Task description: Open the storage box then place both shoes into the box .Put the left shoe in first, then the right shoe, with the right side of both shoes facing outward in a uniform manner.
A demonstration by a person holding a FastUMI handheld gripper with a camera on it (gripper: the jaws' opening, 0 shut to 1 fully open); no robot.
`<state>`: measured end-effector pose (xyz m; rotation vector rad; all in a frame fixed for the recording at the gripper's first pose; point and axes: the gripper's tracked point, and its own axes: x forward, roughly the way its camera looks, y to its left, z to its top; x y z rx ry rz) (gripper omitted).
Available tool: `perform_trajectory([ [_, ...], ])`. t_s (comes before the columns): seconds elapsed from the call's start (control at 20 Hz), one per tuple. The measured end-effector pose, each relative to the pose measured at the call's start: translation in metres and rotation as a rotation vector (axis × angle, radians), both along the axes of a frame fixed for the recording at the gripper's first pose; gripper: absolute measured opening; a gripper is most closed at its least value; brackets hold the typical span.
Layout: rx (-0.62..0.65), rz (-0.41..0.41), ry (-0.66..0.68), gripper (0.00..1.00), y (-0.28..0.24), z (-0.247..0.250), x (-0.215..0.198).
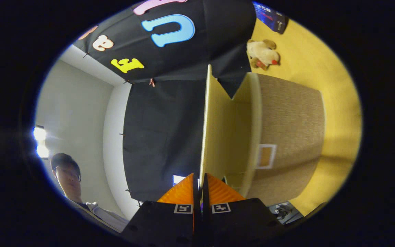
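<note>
Item: gripper (pixel 201 183), hand-held, rolled onto its side so the floor stands upright at one flank of the view. State: fingers drawn nearly together, pinching the thin edge of the lid (pixel 214 137) between the two fingertips (pixel 183 192); both appear to press on it, one from each face. Item: storage box (pixel 286 137), woven tan fabric outside with a small label window, pale yellow lining inside, standing on the yellow floor (pixel 338 113). Position: the box body lies just ahead of the fingers and off to one side of them; the lid runs straight out from the fingertips, its long axis in line with the fingers, its far edge well beyond them. Lid and box body stand apart in a wedge, joined at the far corner, so the box reads as partly open. Judgement: opening step in hand, shoes not yet placed; the coming move turns on swinging the lid away from the box body, further widening that wedge. Other entries: stuffed toy (pixel 262 53) on the floor beyond the box; a person (pixel 69 175) beside a pale wall (pixel 74 103); a lit lamp (pixel 39 140) nearby.
</note>
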<state>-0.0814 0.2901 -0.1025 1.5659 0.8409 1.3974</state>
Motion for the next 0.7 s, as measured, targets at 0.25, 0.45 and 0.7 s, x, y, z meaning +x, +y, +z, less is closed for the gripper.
perform_trajectory([
  [0.25,-0.038,-0.033,-0.073,0.06,0.038,0.076,0.007],
  [0.45,-0.092,-0.064,-0.112,0.08,0.082,0.115,0.010],
  [0.7,-0.170,-0.070,-0.154,0.05,0.152,0.136,0.010],
])
